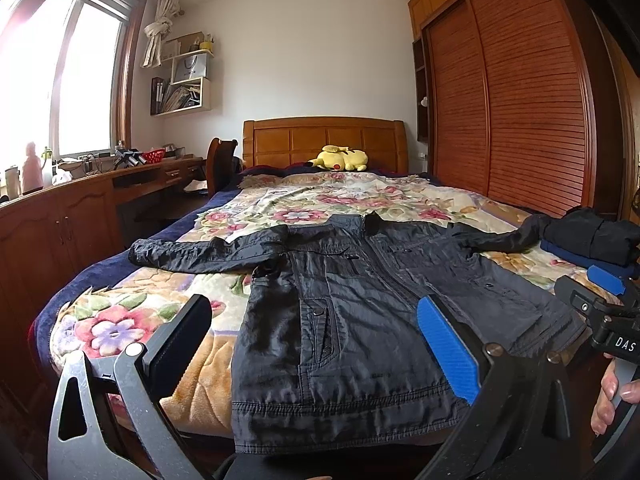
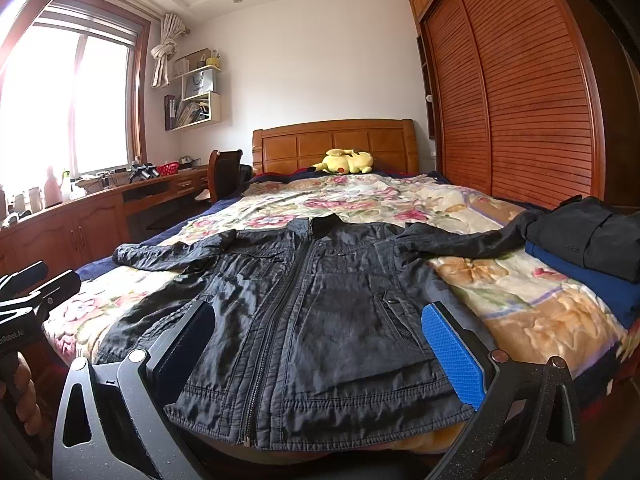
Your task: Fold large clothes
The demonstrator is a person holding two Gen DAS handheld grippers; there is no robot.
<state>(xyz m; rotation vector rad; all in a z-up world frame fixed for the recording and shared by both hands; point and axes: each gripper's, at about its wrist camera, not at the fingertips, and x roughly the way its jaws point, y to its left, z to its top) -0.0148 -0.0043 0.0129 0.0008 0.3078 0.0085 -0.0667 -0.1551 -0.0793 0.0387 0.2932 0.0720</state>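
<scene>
A black zip-up jacket [image 1: 360,312] lies flat, front up, on the flowered bedspread [image 1: 132,320], hem toward me and both sleeves spread out sideways. It also shows in the right wrist view [image 2: 320,312]. My left gripper [image 1: 316,340] is open and empty, held just before the hem on the jacket's left half. My right gripper [image 2: 320,344] is open and empty, held before the hem near the zip. The right gripper also shows in the left wrist view [image 1: 604,292], and the left gripper at the left edge of the right wrist view [image 2: 36,284].
A stack of folded dark clothes [image 2: 592,240] sits on the bed's right edge, touching the jacket's right sleeve. A yellow plush toy [image 2: 346,162] lies by the wooden headboard. A wooden wardrobe [image 2: 520,92] runs along the right; a desk and chair [image 2: 224,176] stand left.
</scene>
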